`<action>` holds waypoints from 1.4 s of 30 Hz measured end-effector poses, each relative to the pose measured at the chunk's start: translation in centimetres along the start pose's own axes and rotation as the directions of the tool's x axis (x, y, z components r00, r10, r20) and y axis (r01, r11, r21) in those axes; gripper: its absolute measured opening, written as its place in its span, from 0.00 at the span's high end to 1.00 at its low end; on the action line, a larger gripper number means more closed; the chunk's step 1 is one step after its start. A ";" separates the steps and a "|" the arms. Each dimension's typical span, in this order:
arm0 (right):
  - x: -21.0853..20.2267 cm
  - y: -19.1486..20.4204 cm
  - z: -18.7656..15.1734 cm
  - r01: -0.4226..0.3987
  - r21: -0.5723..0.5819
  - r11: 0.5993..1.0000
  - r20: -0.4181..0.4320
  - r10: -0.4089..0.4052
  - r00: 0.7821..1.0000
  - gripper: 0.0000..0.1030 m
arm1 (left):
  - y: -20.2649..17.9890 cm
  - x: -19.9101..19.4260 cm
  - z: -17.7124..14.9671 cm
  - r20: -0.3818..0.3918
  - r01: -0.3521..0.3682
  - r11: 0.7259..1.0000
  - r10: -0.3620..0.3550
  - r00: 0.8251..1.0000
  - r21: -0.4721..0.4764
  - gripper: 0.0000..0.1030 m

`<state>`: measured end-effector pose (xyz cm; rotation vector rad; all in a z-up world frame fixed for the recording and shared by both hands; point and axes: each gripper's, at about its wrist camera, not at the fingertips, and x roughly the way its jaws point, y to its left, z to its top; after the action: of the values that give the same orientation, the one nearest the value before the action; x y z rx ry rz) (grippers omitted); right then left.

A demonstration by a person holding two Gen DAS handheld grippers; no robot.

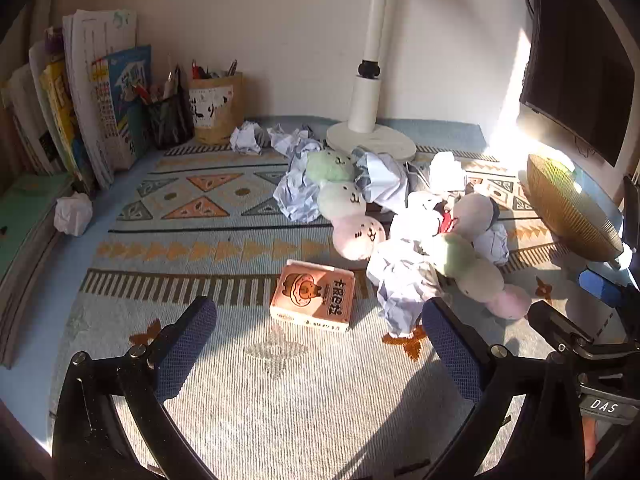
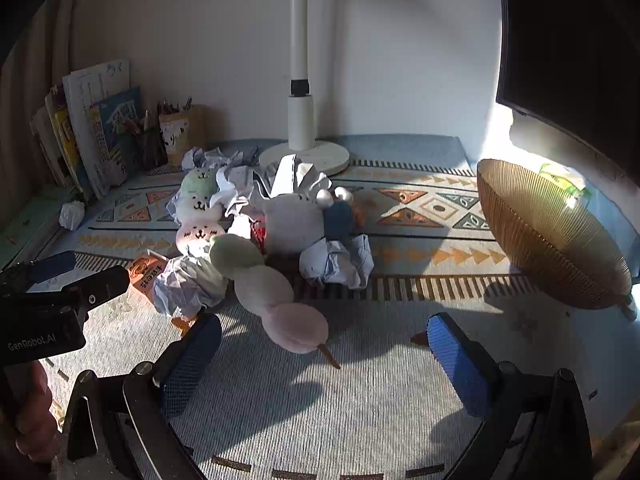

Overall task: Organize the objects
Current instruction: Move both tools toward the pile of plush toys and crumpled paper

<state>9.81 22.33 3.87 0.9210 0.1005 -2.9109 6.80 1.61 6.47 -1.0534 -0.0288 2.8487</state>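
Pink end of the dango plush (image 2: pixel 294 330) lies nearest, so my wide-open, empty right gripper (image 2: pixel 324 354) should straddle it squarely.

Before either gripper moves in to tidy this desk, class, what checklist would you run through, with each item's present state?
1. Left gripper open and empty: ok.
2. Right gripper open and empty: ok.
3. Amber bowl upright, ready to receive things: not ok, it is tipped on its side.
4. Orange box apart from the pile, free to grasp: ok.
5. Dango plush free of the crumpled paper: not ok, the paper presses against it.
6. Anything hidden beneath the pile: cannot tell.
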 end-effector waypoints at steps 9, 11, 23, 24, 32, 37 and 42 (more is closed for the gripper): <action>4.6 -0.4 3.3 0.030 0.044 0.999 0.099 -0.034 0.995 0.00 | -0.6 4.3 1.1 0.084 -0.070 0.996 0.075 0.994 -0.059 0.01; 4.8 -0.6 2.9 0.009 0.037 0.999 0.086 -0.012 0.996 0.00 | -1.1 4.3 0.9 0.089 -0.061 0.998 0.064 0.994 -0.028 0.01; 7.1 -2.4 2.4 -0.064 0.130 0.989 -0.007 0.066 0.998 0.00 | -1.5 4.8 0.9 0.057 -0.092 0.996 0.093 0.994 -0.012 0.01; 7.1 -2.3 2.4 -0.063 0.122 0.991 -0.008 0.065 0.998 0.00 | -1.4 4.8 0.9 0.053 -0.087 0.996 0.088 0.995 -0.016 0.01; 6.8 -0.9 2.4 -0.005 0.058 0.998 -0.003 0.005 1.000 0.00 | 0.0 5.2 0.9 0.023 -0.044 0.996 0.046 0.999 -0.074 0.01; 6.8 -0.8 2.4 0.006 0.051 0.999 -0.006 -0.005 1.000 0.00 | 0.6 5.3 0.9 0.013 -0.016 0.995 0.018 1.000 -0.102 0.01; 6.9 -1.0 2.4 -0.005 0.061 0.998 -0.007 0.005 1.000 0.00 | 0.8 5.5 0.9 0.006 -0.016 0.993 0.017 1.000 -0.113 0.01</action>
<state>2.73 22.71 1.93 0.9395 0.0102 -2.9215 1.95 1.36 3.54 -1.0694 -0.1849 2.8955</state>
